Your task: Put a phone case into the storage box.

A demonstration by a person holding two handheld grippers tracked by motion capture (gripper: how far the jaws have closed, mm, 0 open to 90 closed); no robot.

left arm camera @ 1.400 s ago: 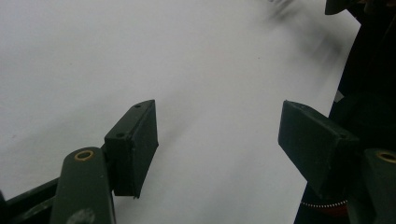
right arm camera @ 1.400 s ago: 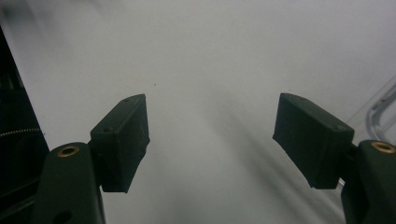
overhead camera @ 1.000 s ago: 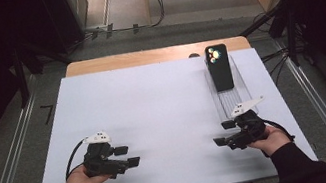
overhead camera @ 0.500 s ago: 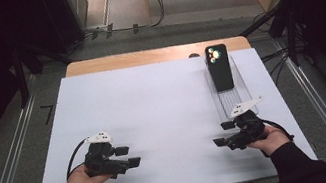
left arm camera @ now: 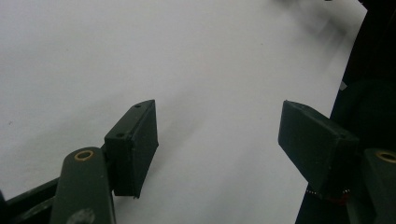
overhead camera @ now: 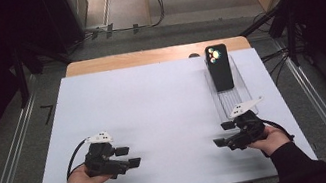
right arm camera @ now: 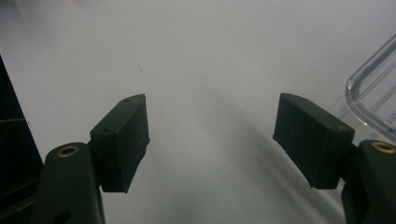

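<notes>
Grippers [overhead camera: 128, 157] at rest on white table [overhead camera: 154, 113], left one near the front-left edge, jaws wide apart, nothing between. Right gripper [overhead camera: 223, 134] near the front-right, likewise gaping and empty, just short of the clear tray's [overhead camera: 245, 94] near end. Phone [overhead camera: 220, 67] lying dark in the tray's far half, well apart from both. Best reached, by my judgement, with the right: forward over the rim, jaws squared across the phone's narrow sides, no dragging the tray. Count: two grippers, one tray, one phone.

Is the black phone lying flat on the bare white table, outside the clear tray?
No, in the high view the black phone rests in the far end of the clear tray.
</notes>
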